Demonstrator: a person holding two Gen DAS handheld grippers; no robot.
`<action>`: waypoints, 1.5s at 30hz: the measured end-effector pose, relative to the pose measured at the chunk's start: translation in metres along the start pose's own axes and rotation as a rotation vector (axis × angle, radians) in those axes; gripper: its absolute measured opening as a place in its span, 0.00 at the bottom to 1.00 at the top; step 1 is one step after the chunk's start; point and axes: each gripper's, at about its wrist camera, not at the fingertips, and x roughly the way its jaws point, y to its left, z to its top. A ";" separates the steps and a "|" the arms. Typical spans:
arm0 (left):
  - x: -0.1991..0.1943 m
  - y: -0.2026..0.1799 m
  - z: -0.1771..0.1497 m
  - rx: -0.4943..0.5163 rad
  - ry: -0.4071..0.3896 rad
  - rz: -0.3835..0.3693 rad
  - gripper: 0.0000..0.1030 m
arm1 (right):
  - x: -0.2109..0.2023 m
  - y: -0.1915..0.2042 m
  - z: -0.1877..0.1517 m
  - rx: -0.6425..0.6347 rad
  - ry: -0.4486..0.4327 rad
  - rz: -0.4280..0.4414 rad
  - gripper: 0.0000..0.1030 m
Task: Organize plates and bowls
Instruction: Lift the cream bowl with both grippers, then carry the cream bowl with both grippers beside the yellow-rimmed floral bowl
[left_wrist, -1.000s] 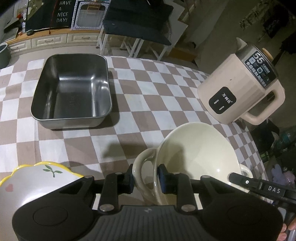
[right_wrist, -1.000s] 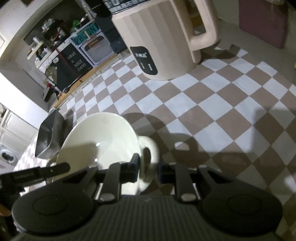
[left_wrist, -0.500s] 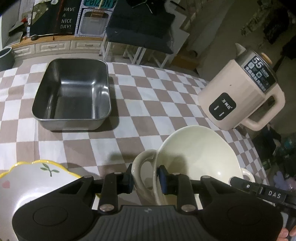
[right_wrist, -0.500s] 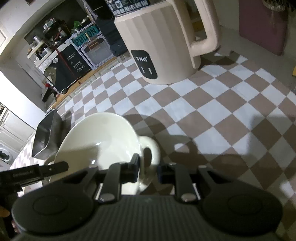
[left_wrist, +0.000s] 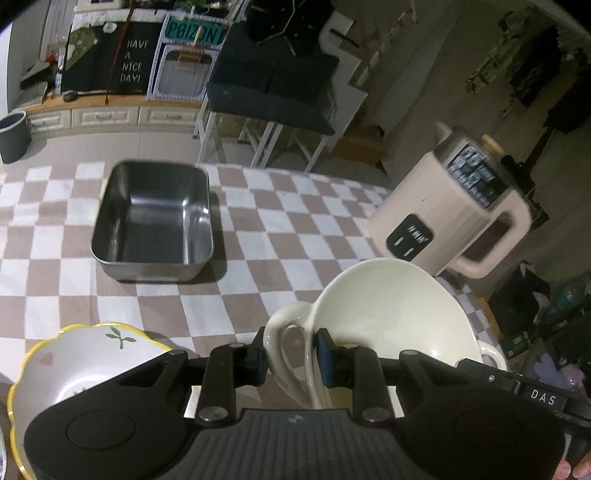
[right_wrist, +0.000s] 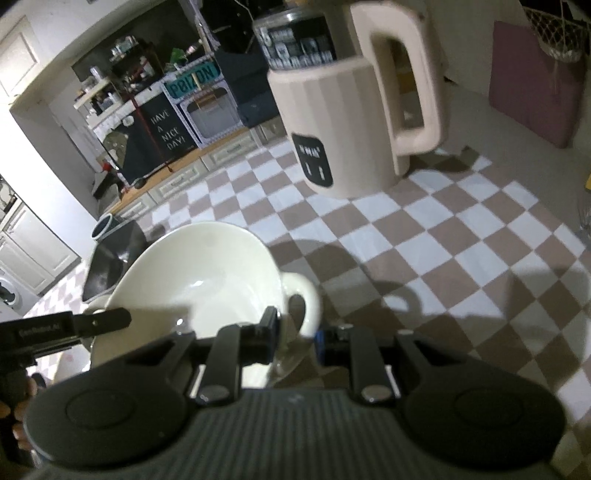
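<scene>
I have lifted the cream bowl (left_wrist: 391, 314) higher, left gripper (left_wrist: 290, 356) and right gripper (right_wrist: 295, 334) each clamping a handle. Steel tray (left_wrist: 153, 218) likely next

L hand-held gripper (left_wrist: 290, 360) clamping cream bowl (left_wrist: 391, 317) handle, steel tray (left_wrist: 153, 218) beyond

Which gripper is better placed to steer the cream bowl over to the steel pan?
Left, probably. The left gripper holds the cream bowl by the handle nearer the steel pan; the right gripper holds the far handle.
</scene>
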 end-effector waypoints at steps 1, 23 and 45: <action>-0.007 -0.003 0.000 0.002 -0.010 -0.001 0.26 | -0.006 0.001 0.000 -0.003 -0.012 0.003 0.23; -0.191 -0.025 -0.065 0.049 -0.155 0.120 0.25 | -0.121 0.046 -0.049 -0.115 -0.123 0.188 0.24; -0.198 0.057 -0.157 -0.133 -0.090 0.110 0.25 | -0.085 0.102 -0.100 -0.306 0.101 0.158 0.25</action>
